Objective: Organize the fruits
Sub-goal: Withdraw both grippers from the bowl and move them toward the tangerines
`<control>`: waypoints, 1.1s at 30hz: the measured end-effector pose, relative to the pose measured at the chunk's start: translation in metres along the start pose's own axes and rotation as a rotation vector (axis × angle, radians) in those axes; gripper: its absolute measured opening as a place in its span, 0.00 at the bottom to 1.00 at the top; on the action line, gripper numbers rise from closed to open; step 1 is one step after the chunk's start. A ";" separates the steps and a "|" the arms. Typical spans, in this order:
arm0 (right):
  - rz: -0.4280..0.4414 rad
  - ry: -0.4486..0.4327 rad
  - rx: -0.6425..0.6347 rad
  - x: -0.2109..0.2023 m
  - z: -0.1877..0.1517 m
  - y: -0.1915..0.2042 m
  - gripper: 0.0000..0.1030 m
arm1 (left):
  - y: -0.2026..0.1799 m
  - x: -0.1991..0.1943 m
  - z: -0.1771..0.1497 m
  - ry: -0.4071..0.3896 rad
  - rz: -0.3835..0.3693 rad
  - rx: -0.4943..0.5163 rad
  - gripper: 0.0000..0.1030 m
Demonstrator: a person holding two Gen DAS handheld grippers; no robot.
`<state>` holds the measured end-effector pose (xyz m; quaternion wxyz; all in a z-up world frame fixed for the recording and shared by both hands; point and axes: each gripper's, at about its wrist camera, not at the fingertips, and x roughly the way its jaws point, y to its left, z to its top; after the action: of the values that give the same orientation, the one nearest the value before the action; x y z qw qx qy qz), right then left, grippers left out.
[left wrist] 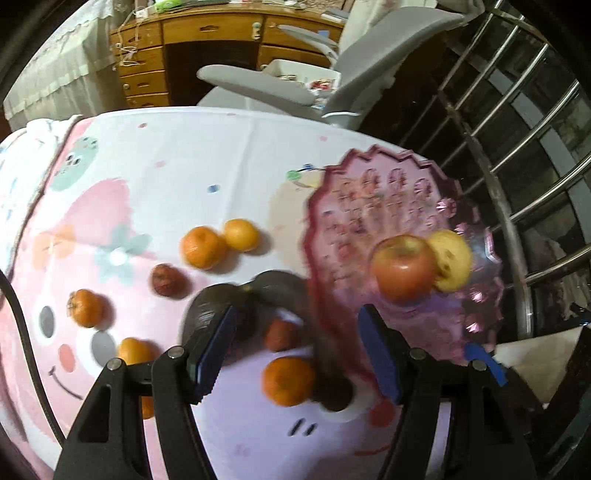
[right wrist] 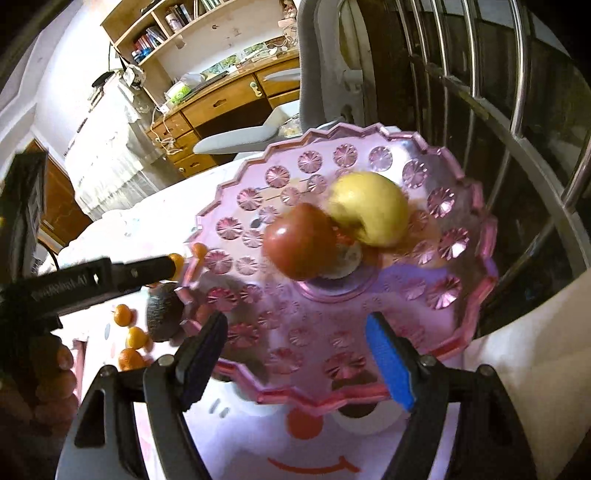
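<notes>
A pink scalloped glass plate [left wrist: 369, 155] stands at the table's right side. In it lie a red apple [left wrist: 402, 267] and a yellow fruit [left wrist: 452, 260], touching. Left of the plate, several oranges [left wrist: 203, 246] and small dark red fruits [left wrist: 168, 280] are scattered on the cloth, and a dark avocado [left wrist: 210, 314] lies near the rim. My left gripper [left wrist: 297, 350] hovers open above an orange [left wrist: 288, 380], holding nothing. My right gripper [right wrist: 295, 354] is open over the plate's [right wrist: 369, 391] near rim, short of the apple [right wrist: 299, 242] and yellow fruit [right wrist: 369, 206].
A cartoon-printed tablecloth [left wrist: 184, 158] covers the table. Behind it are a grey chair [left wrist: 258, 86] and a wooden desk [left wrist: 207, 29]. A metal railing [left wrist: 517, 122] runs close along the right. The left gripper's black finger [right wrist: 147, 269] reaches in above the avocado [right wrist: 164, 314].
</notes>
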<state>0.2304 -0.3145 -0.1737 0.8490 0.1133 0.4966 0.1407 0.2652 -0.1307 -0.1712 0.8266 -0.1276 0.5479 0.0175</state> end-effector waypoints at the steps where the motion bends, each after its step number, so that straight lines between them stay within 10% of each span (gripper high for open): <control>1: 0.004 -0.001 0.012 0.000 -0.002 0.003 0.76 | 0.006 -0.001 -0.003 -0.001 0.013 0.003 0.65; 33: 0.013 0.012 0.088 0.035 -0.065 0.182 0.76 | 0.192 -0.021 -0.014 0.079 0.032 0.093 0.67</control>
<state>0.1671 -0.1286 -0.1732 0.8393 0.1528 0.5065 0.1250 0.2118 0.0544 -0.1936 0.8088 -0.0807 0.5825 0.0002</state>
